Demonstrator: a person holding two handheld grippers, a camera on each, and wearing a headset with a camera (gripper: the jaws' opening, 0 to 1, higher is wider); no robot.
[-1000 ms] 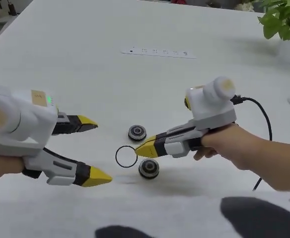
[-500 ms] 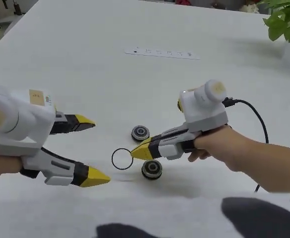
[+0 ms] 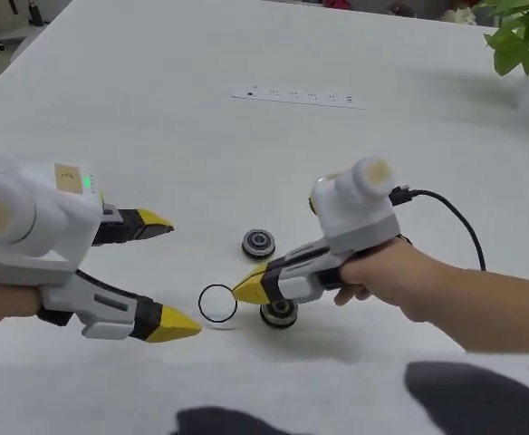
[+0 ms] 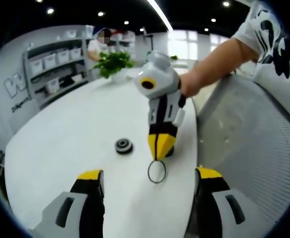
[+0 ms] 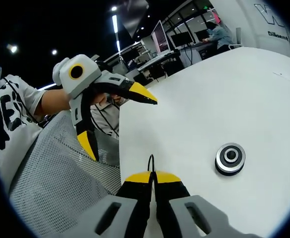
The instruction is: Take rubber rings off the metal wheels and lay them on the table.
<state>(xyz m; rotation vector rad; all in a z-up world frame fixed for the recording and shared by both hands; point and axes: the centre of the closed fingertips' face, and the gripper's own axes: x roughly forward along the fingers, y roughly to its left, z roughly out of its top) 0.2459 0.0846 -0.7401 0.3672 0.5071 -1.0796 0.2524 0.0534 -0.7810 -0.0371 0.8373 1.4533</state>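
A white worktop (image 3: 156, 109) is seen from above. The right tool (image 3: 246, 290), held in a hand, is clenched on the edge of a thin black rubber ring (image 3: 217, 304). The ring sits low over the worktop in front of the tool's yellow tips; whether it touches the surface cannot be told. A metal wheel (image 3: 258, 243) lies flat just beyond the tips, apart from the ring. A second wheel (image 3: 279, 314) lies just under the right tool, partly hidden. The left tool (image 3: 167, 272) hovers to the left, released, its jaws spread wide and pointing towards the ring without touching it. Farther back lies a white power strip (image 3: 301, 95), with a green plant (image 3: 523, 36) at the far right corner. A black cable (image 3: 450, 217) trails from the right tool.
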